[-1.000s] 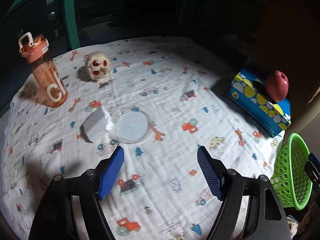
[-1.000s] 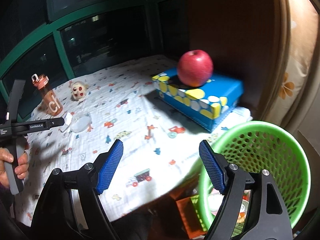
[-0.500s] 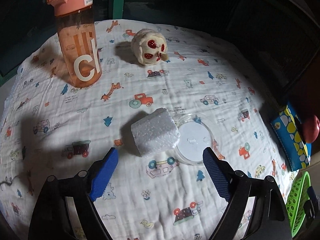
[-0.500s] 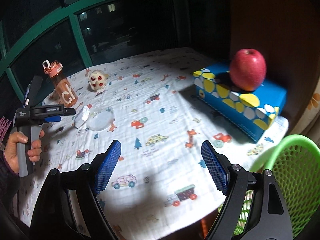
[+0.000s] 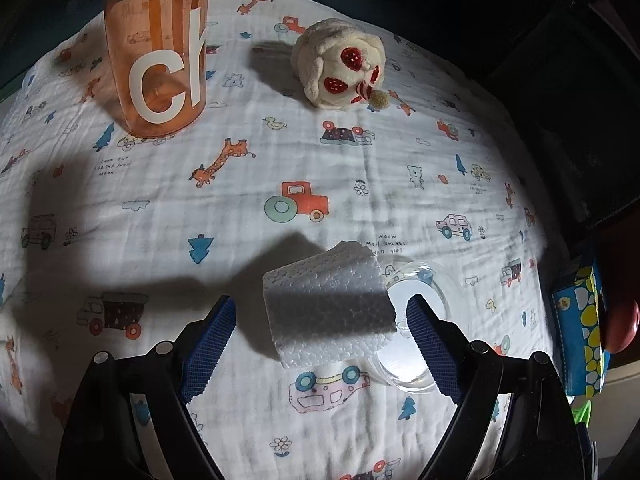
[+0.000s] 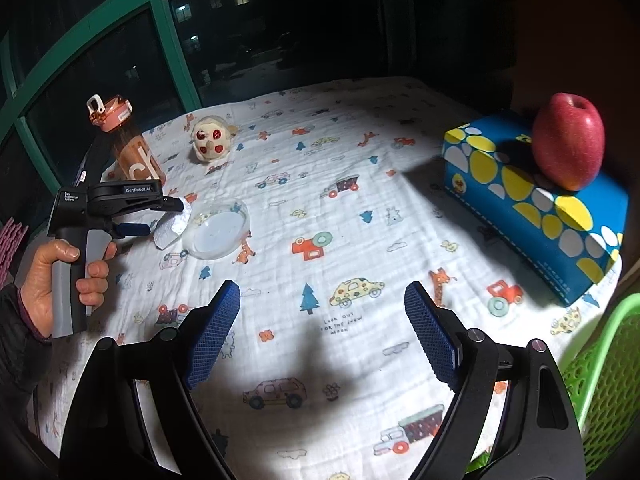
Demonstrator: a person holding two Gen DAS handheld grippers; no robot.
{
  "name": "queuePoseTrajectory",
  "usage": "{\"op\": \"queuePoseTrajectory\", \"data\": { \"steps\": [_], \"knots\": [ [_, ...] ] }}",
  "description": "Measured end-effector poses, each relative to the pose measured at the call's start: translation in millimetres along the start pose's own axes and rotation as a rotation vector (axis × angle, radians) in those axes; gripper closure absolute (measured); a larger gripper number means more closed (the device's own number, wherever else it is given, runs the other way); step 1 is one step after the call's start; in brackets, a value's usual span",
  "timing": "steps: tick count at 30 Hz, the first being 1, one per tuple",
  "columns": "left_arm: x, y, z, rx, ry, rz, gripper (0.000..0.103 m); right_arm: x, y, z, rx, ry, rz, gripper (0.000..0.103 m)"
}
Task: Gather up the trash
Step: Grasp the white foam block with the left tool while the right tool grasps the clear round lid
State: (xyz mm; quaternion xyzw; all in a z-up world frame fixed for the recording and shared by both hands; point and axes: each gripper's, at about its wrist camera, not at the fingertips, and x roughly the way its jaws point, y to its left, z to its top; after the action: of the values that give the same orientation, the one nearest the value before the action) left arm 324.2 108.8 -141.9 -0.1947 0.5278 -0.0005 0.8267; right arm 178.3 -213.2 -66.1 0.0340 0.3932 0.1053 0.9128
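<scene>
A white styrofoam block (image 5: 330, 304) lies on the printed cloth, resting against a clear plastic lid (image 5: 418, 328). My left gripper (image 5: 322, 344) is open, its blue pads on either side of the block, not touching it. In the right wrist view the left gripper (image 6: 160, 216) is at the foam block (image 6: 172, 228) beside the lid (image 6: 218, 236). My right gripper (image 6: 320, 336) is open and empty above the near part of the cloth. A green mesh basket (image 6: 600, 376) stands at the right edge.
An orange water bottle (image 5: 158, 48) and a cream plush toy (image 5: 340, 68) stand at the far side. A blue and yellow tissue box (image 6: 536, 204) with a red apple (image 6: 568, 148) on it sits at the right. Dark windows lie behind the table.
My left gripper has moved forward and down to the foam block, which now lies between its open pads. My right gripper has swung left over the cloth, away from the basket.
</scene>
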Motion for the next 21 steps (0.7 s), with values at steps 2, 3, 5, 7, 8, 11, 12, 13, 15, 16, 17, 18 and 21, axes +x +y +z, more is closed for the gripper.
{"op": "queuePoseTrajectory", "data": {
  "steps": [2, 3, 5, 7, 8, 11, 12, 13, 15, 16, 17, 18, 21],
  "knots": [
    [1.3, 1.0, 0.6, -0.008, 0.001, -0.019, 0.025, 6.5, 2.3, 1.2, -0.006, 0.010, 0.004, 0.019],
    [1.5, 1.6, 1.0, -0.004, 0.003, -0.023, 0.029, 9.7, 3.6, 2.1, -0.009, 0.014, 0.006, 0.019],
    [0.8, 1.2, 1.2, 0.008, -0.002, -0.029, 0.034, 16.1, 5.9, 3.6, -0.011, 0.023, 0.014, 0.019],
    [-1.1, 1.8, 1.4, 0.014, -0.006, -0.039, 0.039, 22.5, 9.8, 6.1, -0.019, 0.030, 0.021, 0.019],
    [-2.4, 2.8, 1.8, 0.013, -0.009, -0.042, 0.039, 25.2, 11.7, 7.2, -0.023, 0.033, 0.024, 0.019],
    [-11.0, 4.7, 2.3, 0.028, -0.029, -0.035, 0.039, 36.1, 19.9, 11.3, -0.040, 0.044, 0.037, 0.017],
    [-14.5, 5.7, 2.6, 0.035, -0.036, -0.032, 0.039, 40.7, 23.2, 13.2, -0.046, 0.049, 0.043, 0.016],
    [-18.3, 6.2, 2.9, 0.043, -0.044, -0.028, 0.039, 45.8, 27.1, 14.9, -0.053, 0.055, 0.054, 0.014],
    [-26.2, 7.9, 3.7, 0.058, -0.061, -0.020, 0.039, 55.4, 34.1, 19.1, -0.059, 0.066, 0.075, 0.012],
    [-30.9, 9.3, 4.0, 0.065, -0.073, -0.013, 0.039, 60.6, 38.2, 20.8, -0.063, 0.070, 0.083, 0.011],
    [-34.5, 11.0, 4.2, 0.069, -0.080, -0.010, 0.039, 66.8, 43.3, 22.7, -0.069, 0.078, 0.094, 0.011],
    [-37.4, 12.7, 5.1, 0.072, -0.086, -0.006, 0.039, 73.4, 48.8, 24.4, -0.078, 0.088, 0.108, 0.010],
    [-45.5, 18.2, 6.6, 0.081, -0.098, 0.012, 0.039, 94.2, 67.8, 27.7, -0.121, 0.115, 0.124, 0.010]
  ]
}}
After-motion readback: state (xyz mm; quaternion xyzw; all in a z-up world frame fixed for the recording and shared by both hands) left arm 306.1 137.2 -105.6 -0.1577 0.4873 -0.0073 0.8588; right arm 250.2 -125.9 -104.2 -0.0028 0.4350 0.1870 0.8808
